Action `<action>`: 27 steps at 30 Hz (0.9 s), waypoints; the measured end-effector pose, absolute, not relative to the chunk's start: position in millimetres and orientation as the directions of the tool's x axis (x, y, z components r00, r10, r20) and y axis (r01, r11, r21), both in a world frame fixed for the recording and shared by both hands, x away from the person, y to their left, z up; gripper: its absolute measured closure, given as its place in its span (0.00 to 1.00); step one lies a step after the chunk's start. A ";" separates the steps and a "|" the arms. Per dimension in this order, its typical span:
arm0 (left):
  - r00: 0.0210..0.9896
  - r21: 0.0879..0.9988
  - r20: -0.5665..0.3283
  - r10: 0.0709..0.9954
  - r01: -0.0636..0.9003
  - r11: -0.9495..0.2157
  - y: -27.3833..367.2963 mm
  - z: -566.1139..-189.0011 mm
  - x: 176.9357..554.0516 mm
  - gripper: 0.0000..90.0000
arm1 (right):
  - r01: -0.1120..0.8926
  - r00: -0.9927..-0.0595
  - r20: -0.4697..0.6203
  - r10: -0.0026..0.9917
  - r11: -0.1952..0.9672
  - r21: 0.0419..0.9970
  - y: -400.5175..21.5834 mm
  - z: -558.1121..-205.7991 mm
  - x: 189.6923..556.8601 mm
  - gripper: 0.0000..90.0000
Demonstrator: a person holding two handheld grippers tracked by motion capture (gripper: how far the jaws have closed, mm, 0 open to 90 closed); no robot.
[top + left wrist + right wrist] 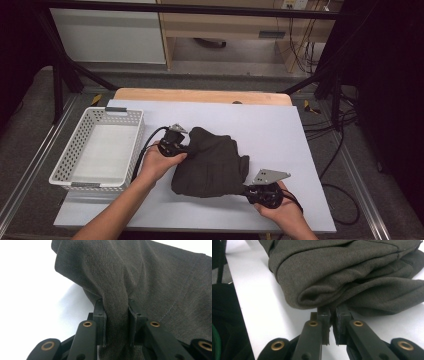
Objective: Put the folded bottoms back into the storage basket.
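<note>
While the white perforated basket (pixel 97 150) stands at the left edge of the white table top (pixel 280 130), just left of the person's left hand, the dark folded garment (pixel 210 162) lies bunched near the middle of the sheet, between the two grippers and well clear of the basket wall. The left gripper (pixel 186 148) meets the cloth at its upper left corner, and its jaws are clamped onto a gathered ridge of fabric. The left gripper view shows what the high view cannot: the ridge of the garment (pixel 140 277) runs straight down between the two black pads and fills the gap, drawn up off the white surface into a tented fold with a line of stitching at the right. Farther right, the right gripper (pixel 248 190) sits at the garment's lower right corner, held by the right hand near the front edge of the table. The right gripper view brings out the stacked, rolled layers of the garment (pixel 342 272) resting flat on the table, and the right gripper (pixel 332 310) with its jaws drawn nearly together, pinching the bottom edge of the fold at their very tips.
</note>
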State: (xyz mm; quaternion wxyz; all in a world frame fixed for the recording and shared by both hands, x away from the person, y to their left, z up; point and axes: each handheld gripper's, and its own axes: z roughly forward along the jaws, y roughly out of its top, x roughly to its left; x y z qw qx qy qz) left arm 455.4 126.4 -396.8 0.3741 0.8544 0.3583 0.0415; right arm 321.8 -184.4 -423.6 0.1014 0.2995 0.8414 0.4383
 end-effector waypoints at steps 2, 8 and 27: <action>0.741 0.671 -0.191 0.644 0.577 -0.465 127.1 -392.7 455.7 0.80 | 0.415 -0.802 0.099 0.589 0.432 0.801 -183.6 -421.1 323.4 0.95; 0.747 0.673 -0.166 0.644 0.563 -0.480 128.7 -378.7 456.7 0.80 | 0.421 -0.805 0.120 0.581 0.417 0.806 -181.8 -412.9 328.7 0.95; 0.742 0.699 -0.136 0.656 0.542 -0.468 140.8 -349.7 458.7 0.81 | 0.392 -0.825 0.113 0.554 0.415 0.821 -173.1 -386.8 342.6 0.95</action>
